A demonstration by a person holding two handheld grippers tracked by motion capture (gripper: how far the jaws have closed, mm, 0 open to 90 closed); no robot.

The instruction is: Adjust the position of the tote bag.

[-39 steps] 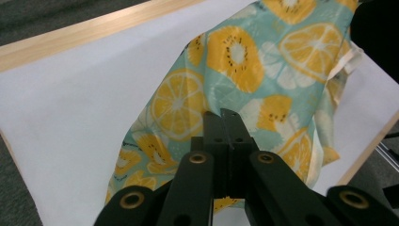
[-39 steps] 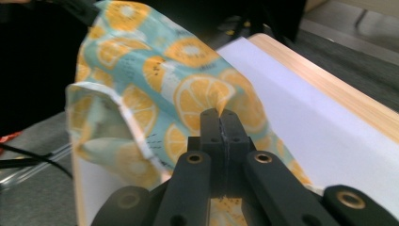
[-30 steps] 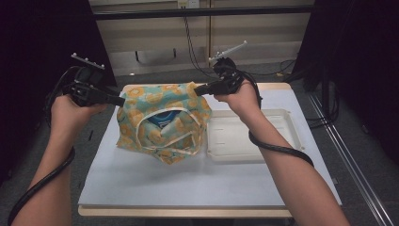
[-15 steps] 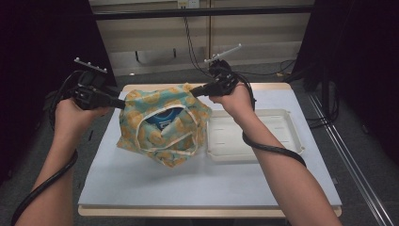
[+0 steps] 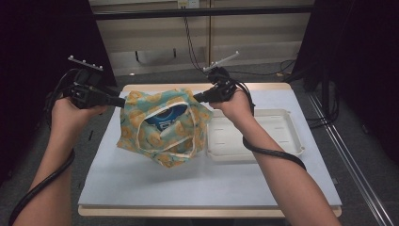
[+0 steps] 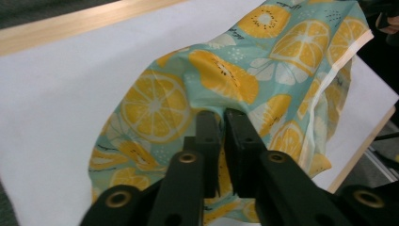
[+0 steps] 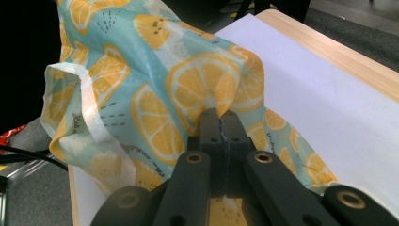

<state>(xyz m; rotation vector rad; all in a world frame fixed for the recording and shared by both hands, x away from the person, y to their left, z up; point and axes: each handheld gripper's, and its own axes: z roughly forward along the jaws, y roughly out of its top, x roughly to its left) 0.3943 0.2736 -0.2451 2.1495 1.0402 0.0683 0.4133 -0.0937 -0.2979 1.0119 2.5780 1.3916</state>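
Note:
A teal fabric bag (image 5: pixel 160 141) printed with orange slices hangs stretched between my two grippers above the table. Its white-edged mouth faces the camera, and a blue item (image 5: pixel 164 120) shows inside. My left gripper (image 5: pixel 121 101) pinches the bag's left corner. In the left gripper view (image 6: pixel 221 113) a thin gap shows between the jaws, which have just been opening a little, and the cloth (image 6: pixel 221 75) still puckers into their tips. My right gripper (image 5: pixel 195 99) is shut tight on the right corner, with the fabric (image 7: pixel 197 80) bunched at its tips (image 7: pixel 220 113).
A shallow white tray (image 5: pixel 282 141) lies on the table just right of the bag, under my right forearm. A pale mat (image 5: pixel 211 188) covers the wooden tabletop. Black cables trail from both grippers. Dark floor surrounds the table.
The right hand has edged slightly left. The bag stays stretched between the two grippers with its mouth open toward the camera.

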